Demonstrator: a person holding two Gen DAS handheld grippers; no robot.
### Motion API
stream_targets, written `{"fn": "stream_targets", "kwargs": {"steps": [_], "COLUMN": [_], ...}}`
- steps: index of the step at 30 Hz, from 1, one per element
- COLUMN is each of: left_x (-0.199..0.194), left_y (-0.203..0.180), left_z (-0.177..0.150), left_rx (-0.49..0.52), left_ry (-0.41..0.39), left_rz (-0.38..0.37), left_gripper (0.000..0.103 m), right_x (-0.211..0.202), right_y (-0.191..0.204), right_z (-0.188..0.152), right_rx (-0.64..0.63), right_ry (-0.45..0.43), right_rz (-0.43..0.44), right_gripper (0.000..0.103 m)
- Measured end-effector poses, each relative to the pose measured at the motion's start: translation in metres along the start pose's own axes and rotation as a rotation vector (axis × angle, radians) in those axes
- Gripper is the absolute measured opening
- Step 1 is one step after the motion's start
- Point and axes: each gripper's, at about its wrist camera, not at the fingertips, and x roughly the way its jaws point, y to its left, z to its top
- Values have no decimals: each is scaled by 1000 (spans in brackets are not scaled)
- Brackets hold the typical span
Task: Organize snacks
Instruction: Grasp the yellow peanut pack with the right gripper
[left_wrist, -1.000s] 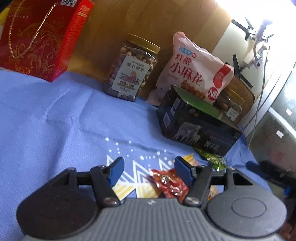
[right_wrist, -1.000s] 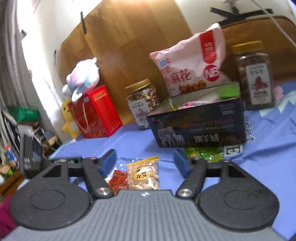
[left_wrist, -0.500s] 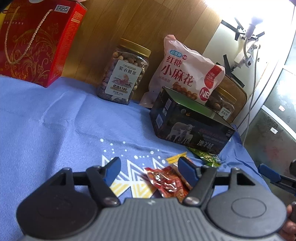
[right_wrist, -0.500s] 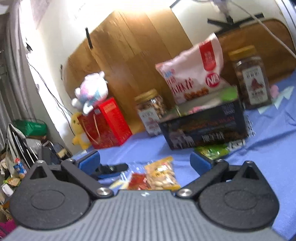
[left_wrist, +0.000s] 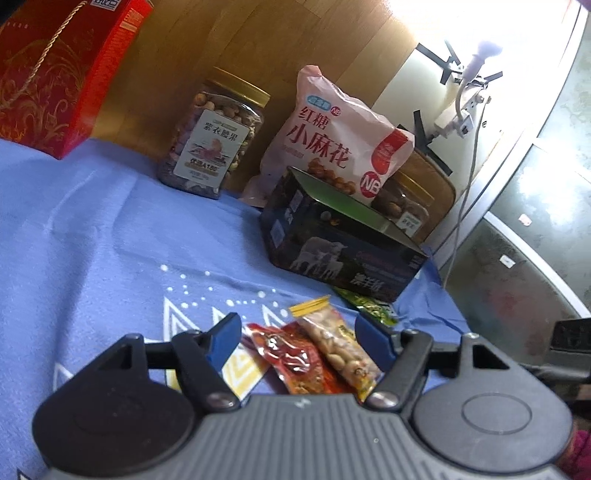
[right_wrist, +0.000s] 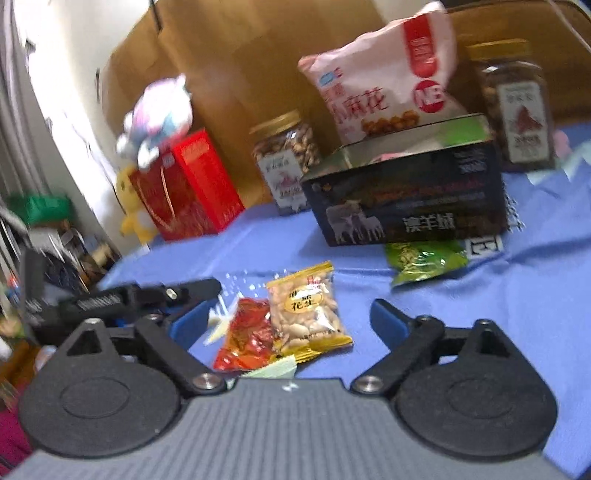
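On the blue cloth (left_wrist: 110, 236) covering the worktop, two small snack packets lie side by side and touching: a red packet (left_wrist: 291, 360) and a clear peanut packet (left_wrist: 340, 343) with yellow ends. Both rest flat between the blue fingers of the left tongs (left_wrist: 295, 332), which stand spread; neither pad presses on a packet. These jaws have just been opening. The right tongs (right_wrist: 291, 321) are likewise spread wide around the same pair, the red packet (right_wrist: 247, 336) and peanut packet (right_wrist: 306, 314) lying loose between them, after the jaws closed in slightly. The left tongs show at the left edge of the right wrist view, just beside the packets.

A green packet (right_wrist: 424, 264) lies further back, its far end against the front of a dark open box (right_wrist: 406, 206) printed with sheep. Behind the box lean a pink bag (left_wrist: 332, 140) and two gold-lidded nut jars (left_wrist: 214, 136). A red gift box (left_wrist: 55, 74) stands well apart to the left, a plush toy (right_wrist: 159, 114) on top of it.
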Motion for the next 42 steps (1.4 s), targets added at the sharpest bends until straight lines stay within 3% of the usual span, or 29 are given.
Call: {"fn": "stream_targets", "kwargs": {"steps": [5, 8, 12, 14, 16, 17, 22, 25, 28, 29, 30, 33, 38, 42], "left_x": [1, 1, 0, -3, -7, -10, -22, -20, -17, -16, -16, -16, -13, -11], "left_y": [0, 0, 1, 3, 6, 9, 21, 20, 17, 17, 17, 17, 15, 13], "left_z": [0, -1, 1, 2, 4, 6, 11, 12, 10, 10, 10, 9, 8, 6], "left_rx": [0, -1, -13, -24, -40, -50, -111, -106, -93, -92, -92, -91, -77, -67], "left_ry": [7, 7, -5, -18, -39, -52, -102, -96, -83, -80, -80, -78, -63, -51], "left_rz": [2, 1, -4, -5, -6, -10, -26, -22, -18, -15, -14, -14, -15, -22], "left_gripper": [70, 70, 70, 70, 70, 70, 70, 70, 70, 70, 70, 70, 70, 74], "right_x": [41, 49, 49, 43, 31, 27, 17, 11, 10, 10, 10, 14, 50, 48], "right_y": [8, 12, 12, 16, 24, 29, 56, 65, 59, 56, 52, 42, 26, 16], "right_z": [-8, -11, -4, 1, 7, 10, -3, -15, -12, -9, -6, -1, -8, -6], "right_rx": [-148, -223, -213, -226, -246, -254, -427, -476, -437, -409, -380, -348, -319, -257], "right_ry": [132, 118, 117, 71, 21, 25, 147, 151, 95, 68, 33, 7, 131, 120], "right_rz": [-87, -143, -139, -137, -107, -74, 37, 49, 9, -16, -47, -81, -158, -130], "right_gripper": [77, 62, 57, 56, 14, 4, 5, 8, 32, 54, 67, 68, 68, 47]}}
